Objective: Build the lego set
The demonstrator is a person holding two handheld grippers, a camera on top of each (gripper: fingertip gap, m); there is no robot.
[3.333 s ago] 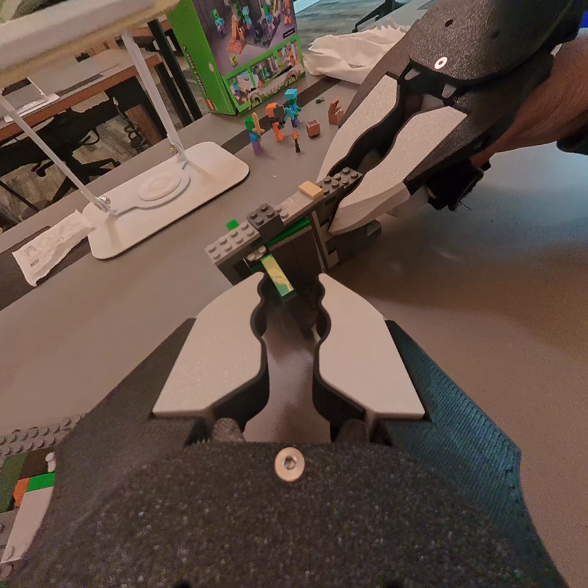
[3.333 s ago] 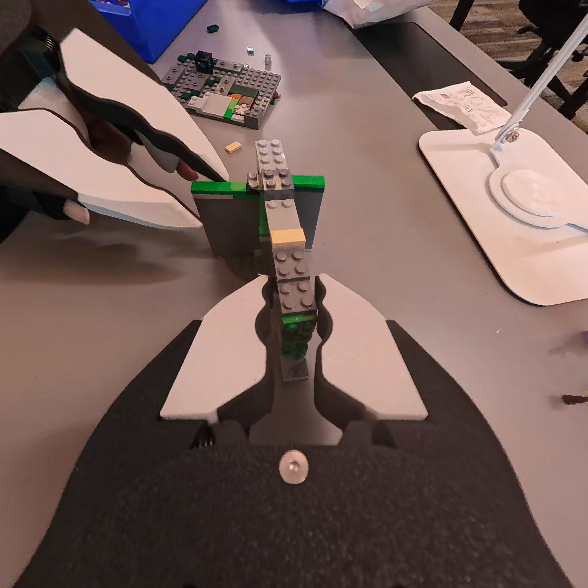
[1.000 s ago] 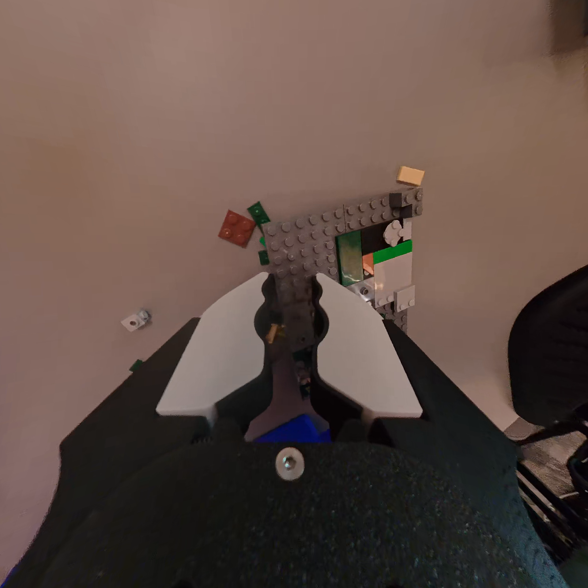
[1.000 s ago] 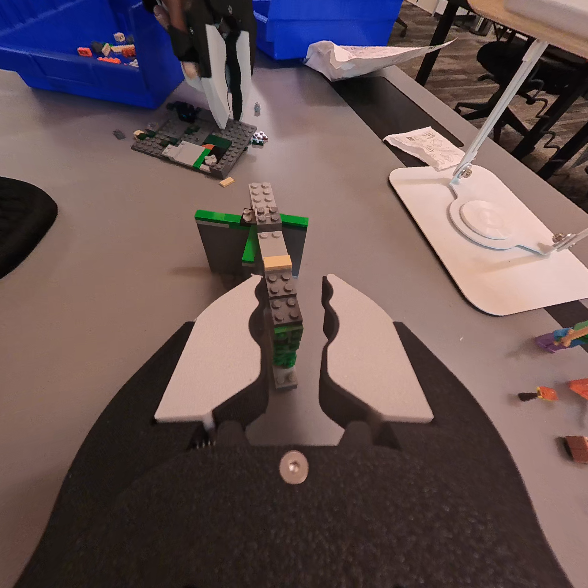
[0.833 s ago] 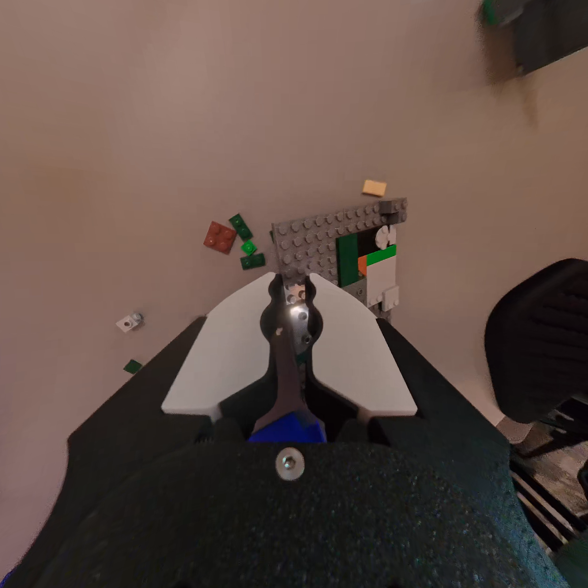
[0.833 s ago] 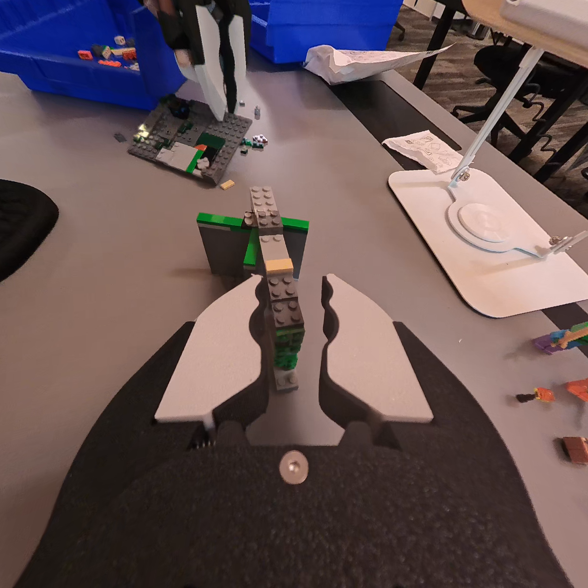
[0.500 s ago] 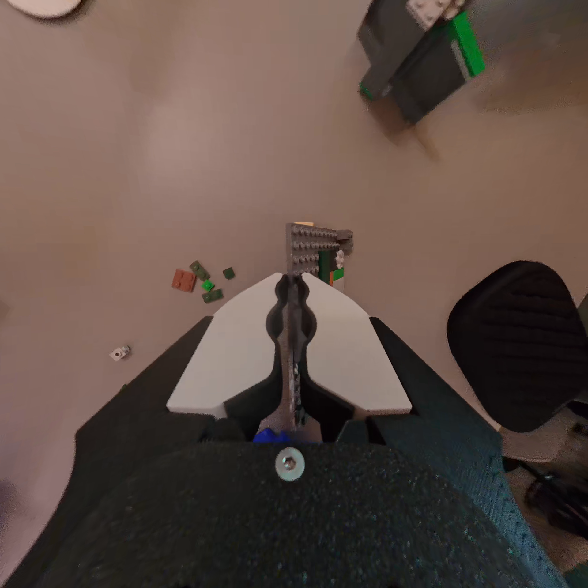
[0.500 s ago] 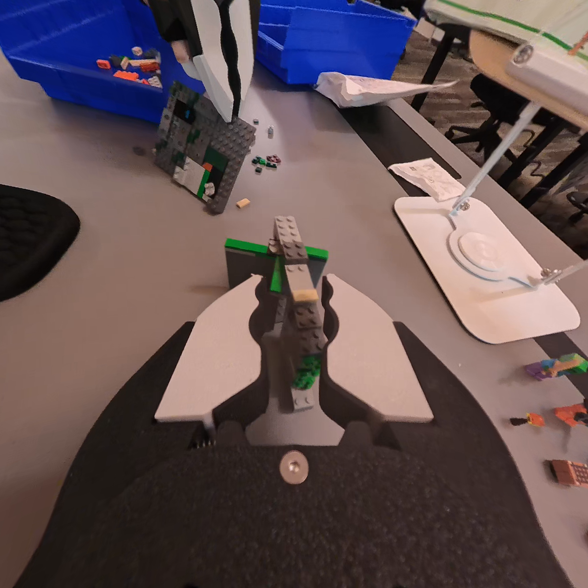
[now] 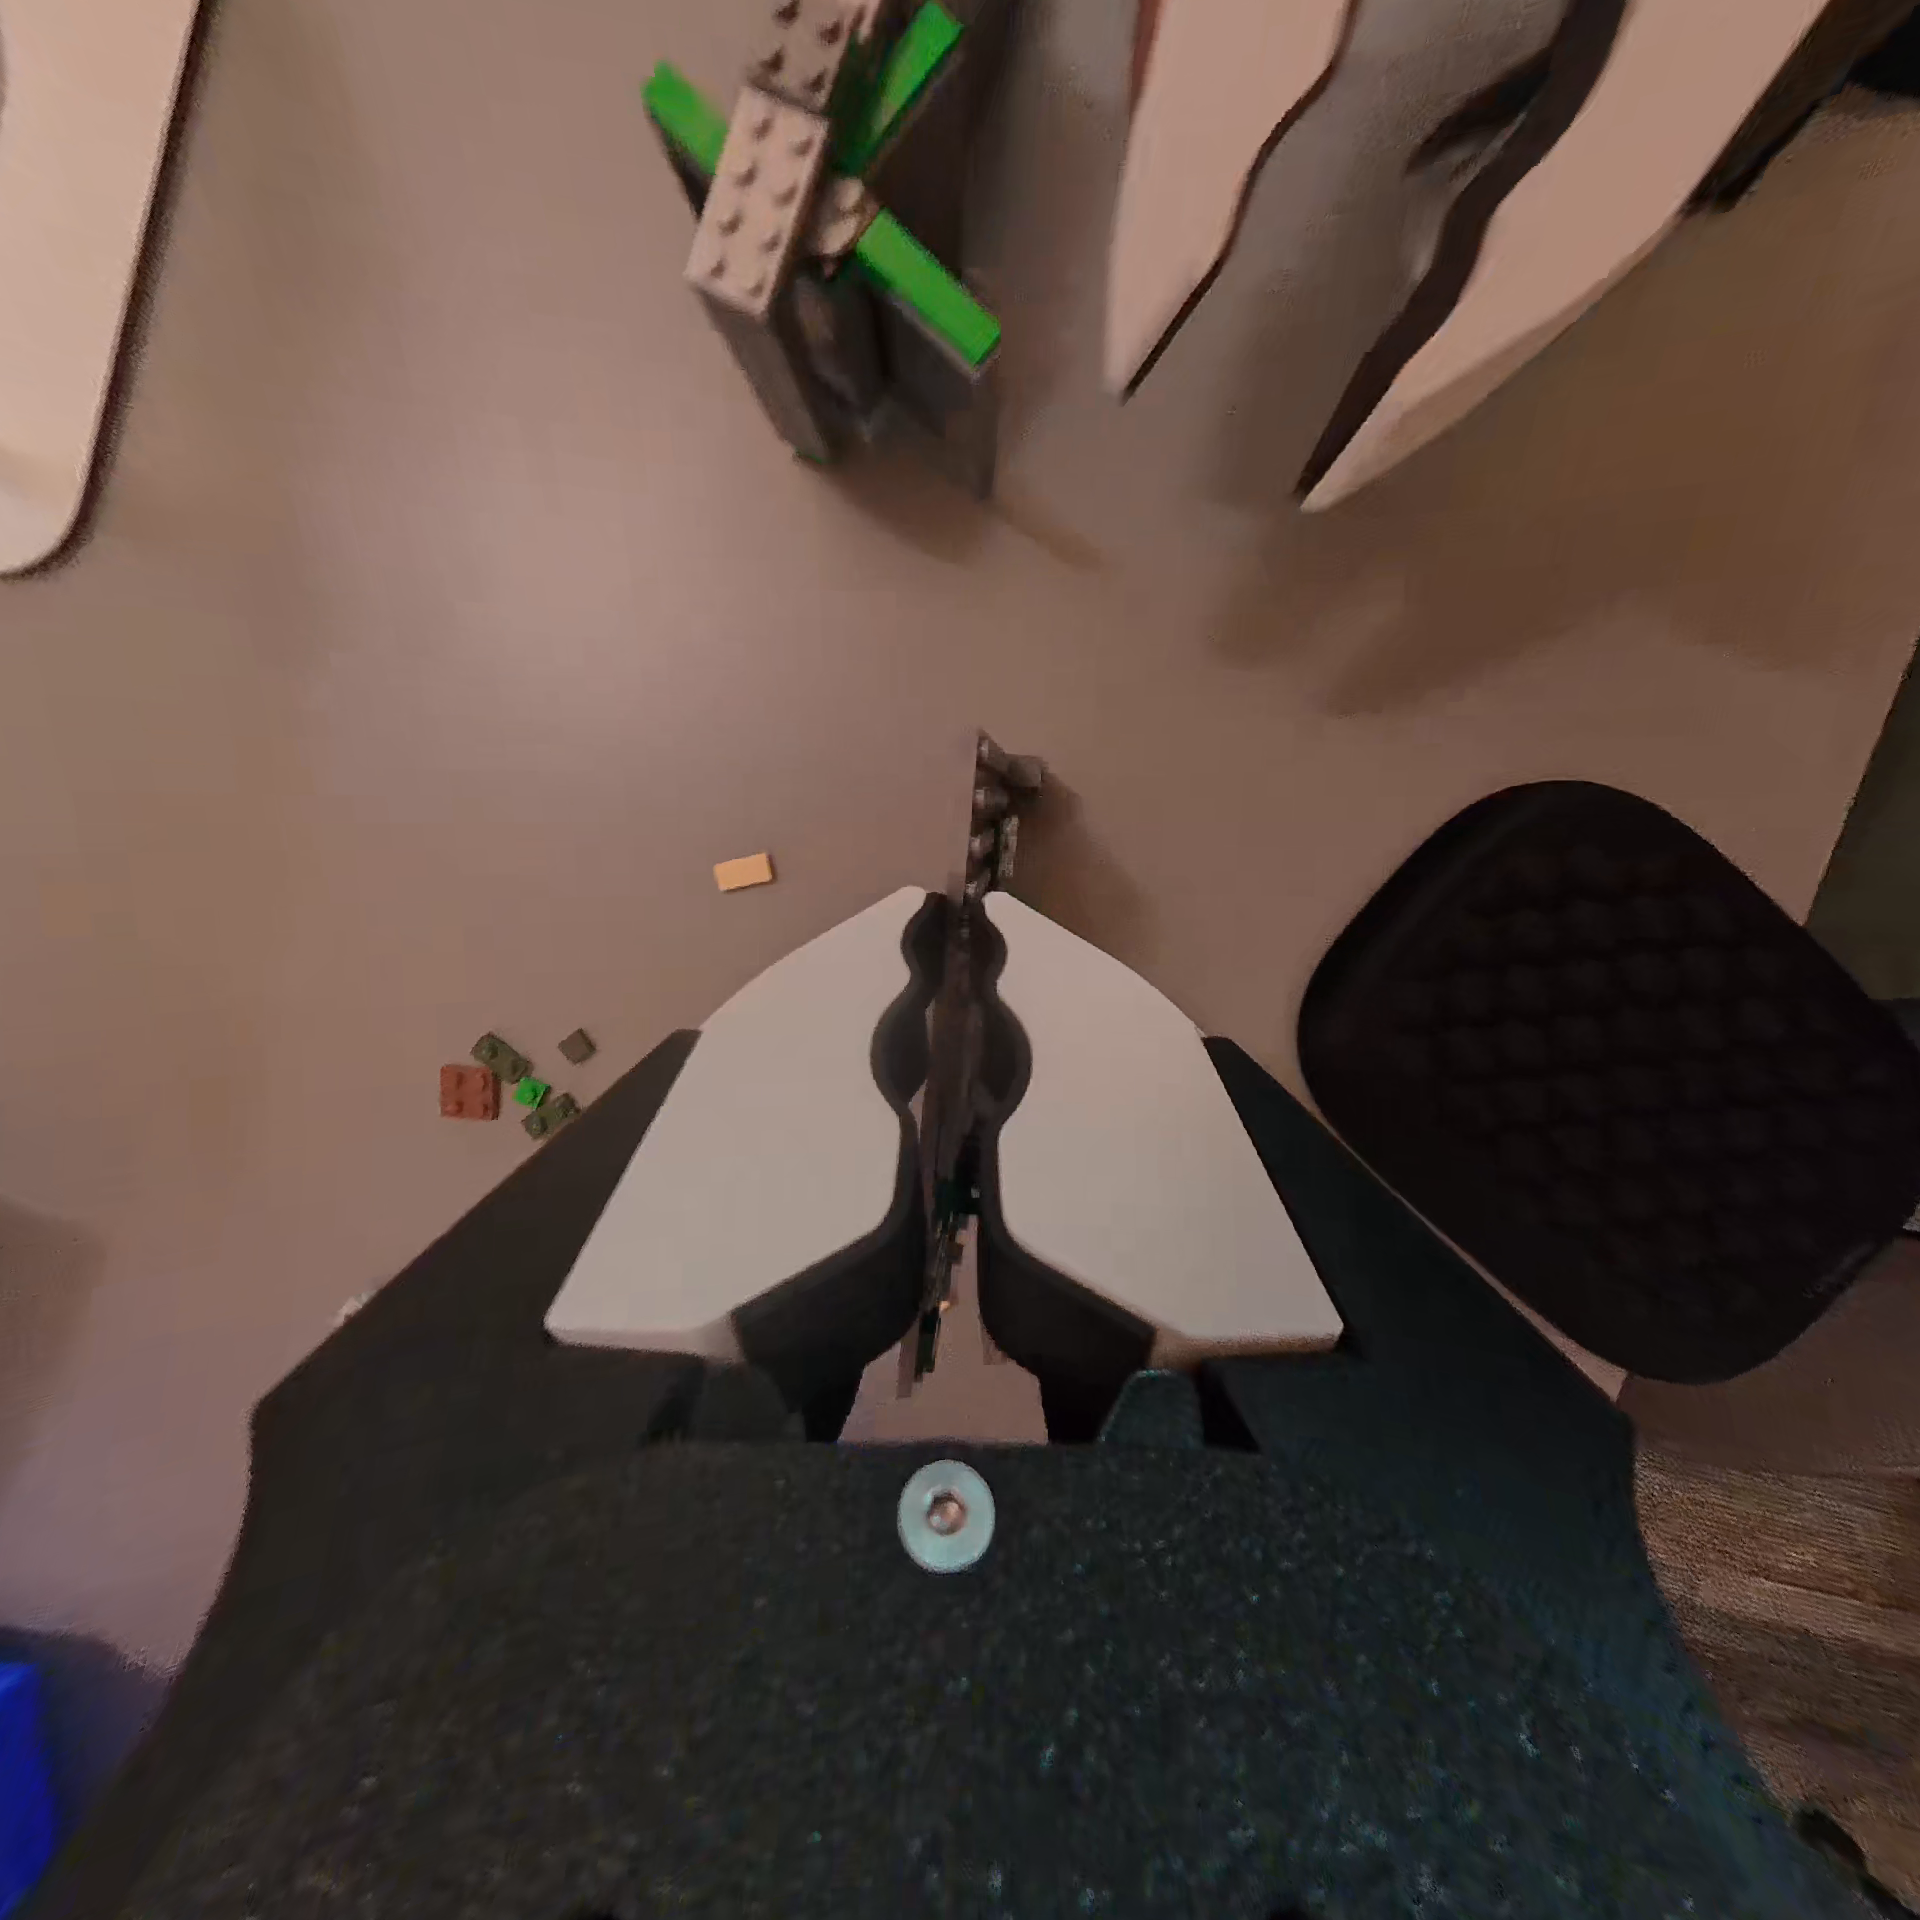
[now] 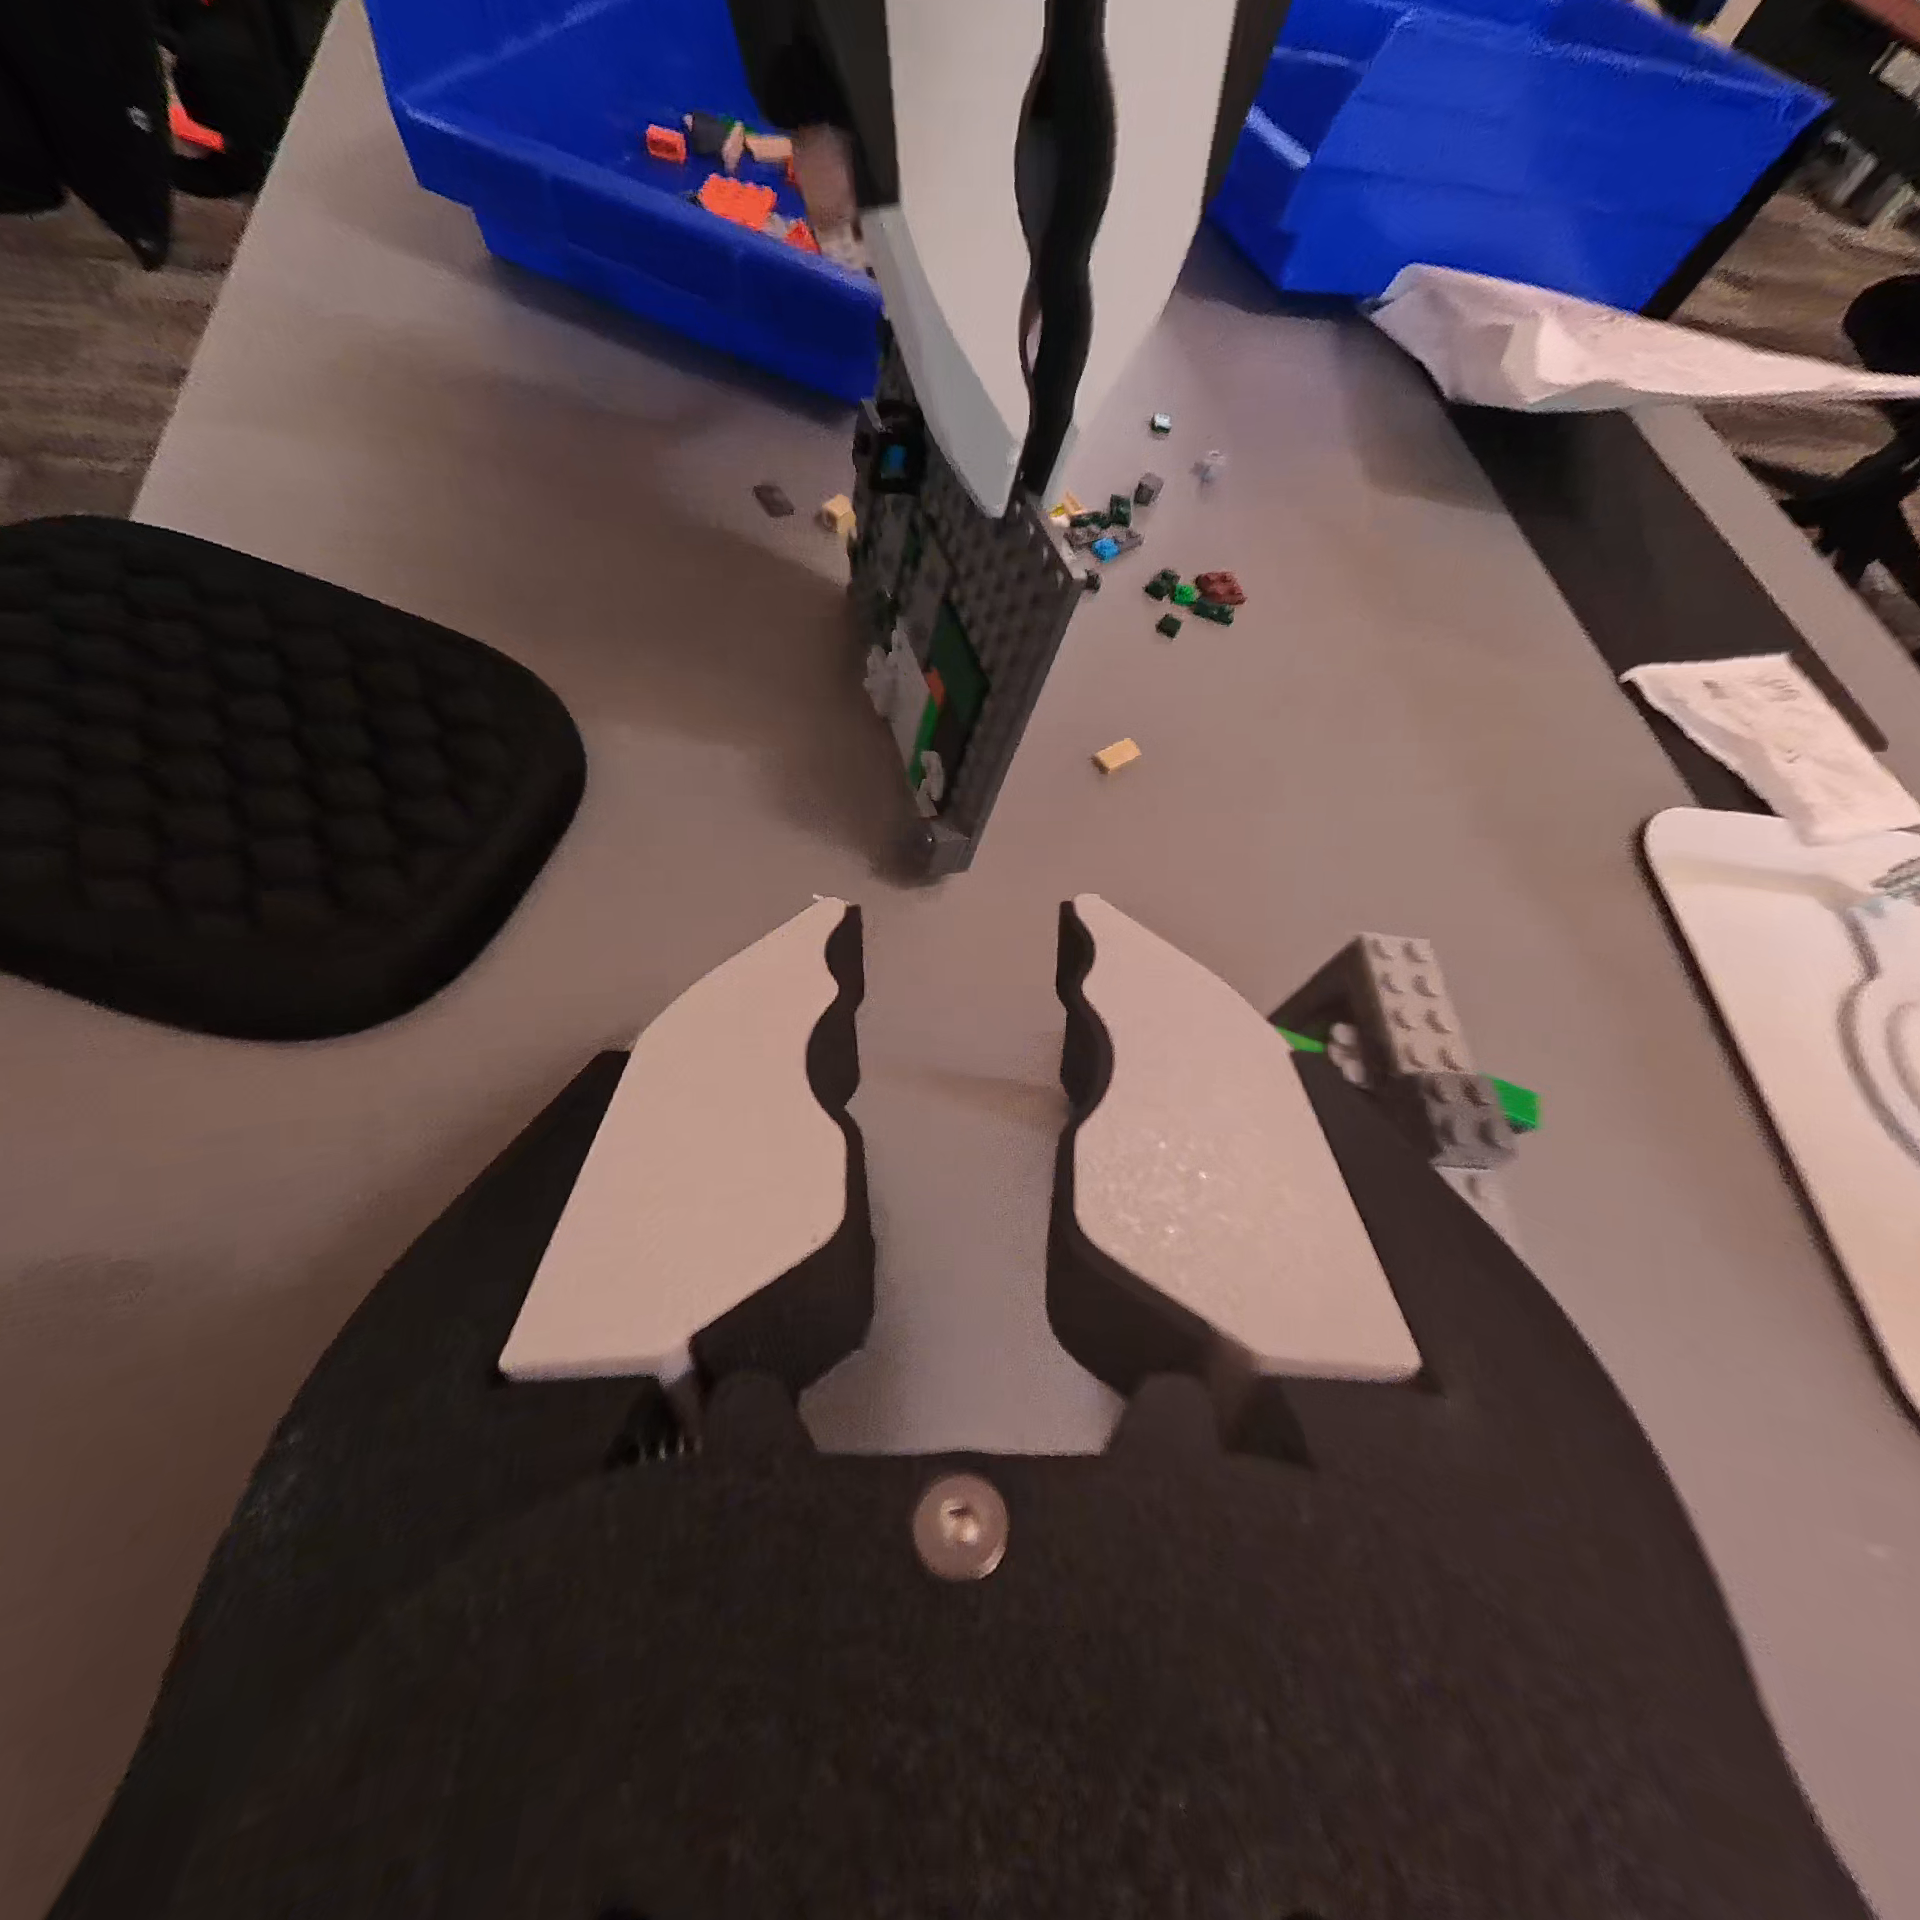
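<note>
My left gripper is shut on the grey baseplate, seen edge-on in the left wrist view. In the right wrist view the baseplate stands upright on a corner, with green, white and orange tiles on its face. The left gripper clamps its top edge from above. My right gripper is open and empty just in front of the plate's lower corner. It also shows in the left wrist view. A grey and green wall assembly stands to its right, also in the left wrist view.
A tan tile and small green and brown pieces lie right of the plate. Two blue bins stand at the back. A black pad is at left, a white lamp base and papers at right. About 11 cm separates my left fingertips from the tan tile. It is also in sight in the left wrist view.
My left gripper lifted the baseplate off the table, tipped it upright and brought it nearer. My right gripper came off the grey and green assembly and shifted left, jaws open.
</note>
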